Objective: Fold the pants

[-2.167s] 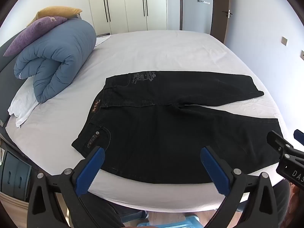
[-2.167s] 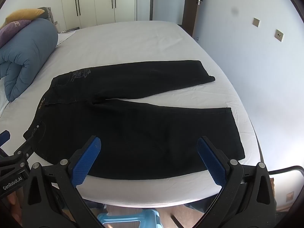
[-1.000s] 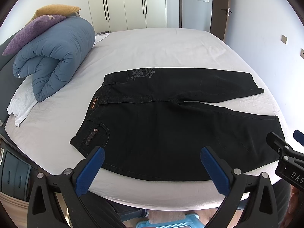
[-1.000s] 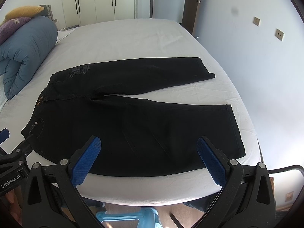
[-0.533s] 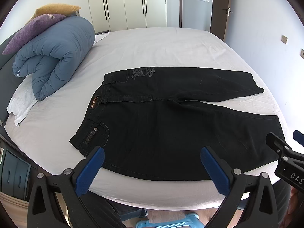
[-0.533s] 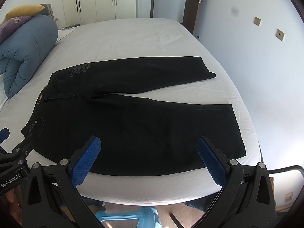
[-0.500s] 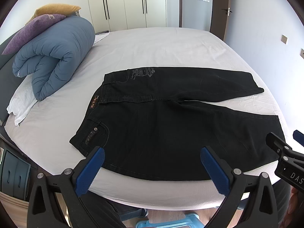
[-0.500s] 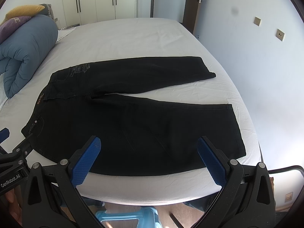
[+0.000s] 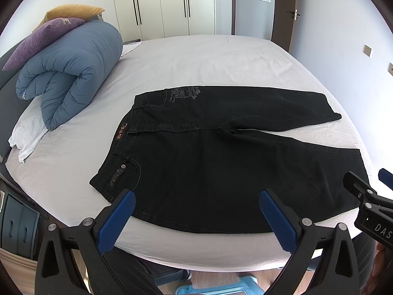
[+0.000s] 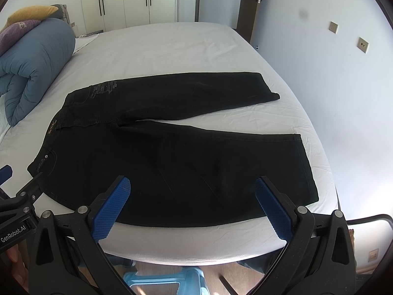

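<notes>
Black pants [image 9: 221, 152] lie flat on the white bed [image 9: 196, 61], waist to the left, both legs spread to the right. They also show in the right wrist view [image 10: 176, 152]. My left gripper [image 9: 196, 199] is open and empty, held above the near edge of the pants by the waist side. My right gripper [image 10: 192, 186] is open and empty, held above the near leg. Neither touches the cloth.
A rolled blue duvet [image 9: 71, 71] with purple and yellow pillows [image 9: 49, 27] lies at the left of the bed. White wardrobes [image 9: 172, 5] and a door stand behind. A blue stool [image 10: 162, 282] stands on the floor below the near bed edge.
Both grippers have pulled back and risen slightly from the pants, so the pants sit a little farther away in view. The pants have not moved.
</notes>
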